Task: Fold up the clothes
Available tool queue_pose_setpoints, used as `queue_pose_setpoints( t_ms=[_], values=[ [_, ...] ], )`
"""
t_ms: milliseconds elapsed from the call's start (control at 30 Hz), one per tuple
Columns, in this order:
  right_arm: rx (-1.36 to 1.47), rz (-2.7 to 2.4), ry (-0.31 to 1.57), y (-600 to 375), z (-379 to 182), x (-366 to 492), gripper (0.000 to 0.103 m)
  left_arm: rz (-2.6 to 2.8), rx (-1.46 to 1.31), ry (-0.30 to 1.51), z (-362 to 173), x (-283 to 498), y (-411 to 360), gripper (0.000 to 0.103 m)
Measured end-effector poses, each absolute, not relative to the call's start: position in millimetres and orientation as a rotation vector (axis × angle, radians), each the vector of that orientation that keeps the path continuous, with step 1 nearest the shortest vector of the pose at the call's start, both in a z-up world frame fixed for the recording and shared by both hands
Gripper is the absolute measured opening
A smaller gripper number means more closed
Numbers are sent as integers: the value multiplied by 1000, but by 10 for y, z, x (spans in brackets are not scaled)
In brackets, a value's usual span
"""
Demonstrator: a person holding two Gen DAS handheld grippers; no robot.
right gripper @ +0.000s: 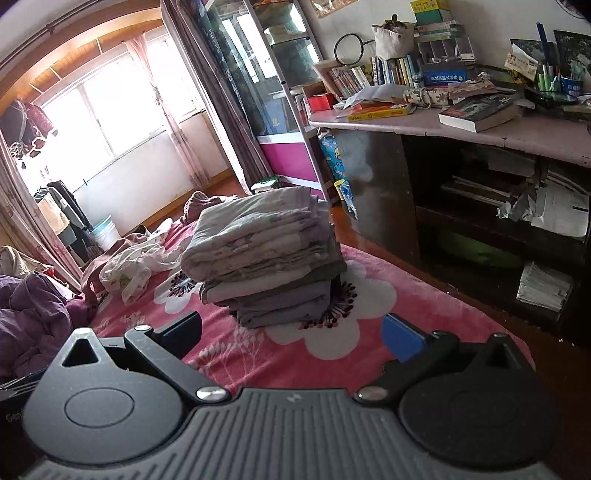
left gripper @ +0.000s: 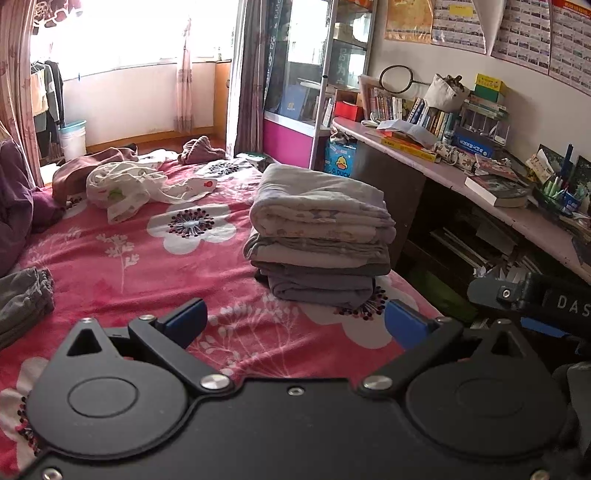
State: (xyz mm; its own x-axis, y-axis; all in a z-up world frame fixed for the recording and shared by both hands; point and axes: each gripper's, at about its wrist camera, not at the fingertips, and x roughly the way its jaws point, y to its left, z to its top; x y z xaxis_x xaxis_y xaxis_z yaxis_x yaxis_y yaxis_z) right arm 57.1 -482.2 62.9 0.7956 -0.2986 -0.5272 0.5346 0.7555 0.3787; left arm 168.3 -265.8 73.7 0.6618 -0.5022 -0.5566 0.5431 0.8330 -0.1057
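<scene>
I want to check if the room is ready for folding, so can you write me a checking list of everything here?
Surface: bed with pink flowered blanket.
Job's things: folded stack near the bed's desk-side edge; unfolded white garment and brown garment farther back; grey garment at the left edge.
Clutter: purple bedding heaped at the left.
Grippers: left gripper open, holding nothing; right gripper open, holding nothing.
Cables: nothing seen.
Surroundings: desk crowded with books, glass cabinet, bright window, bucket.
</scene>
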Motion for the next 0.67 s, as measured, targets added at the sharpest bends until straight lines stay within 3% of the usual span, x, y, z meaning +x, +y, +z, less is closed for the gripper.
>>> queue_pose_setpoints(
  t_ms=[667],
  values=[
    [568, -462, 462, -4798, 605, 564, 103, -622, 38, 598, 773, 1638, -2607, 103]
  ],
)
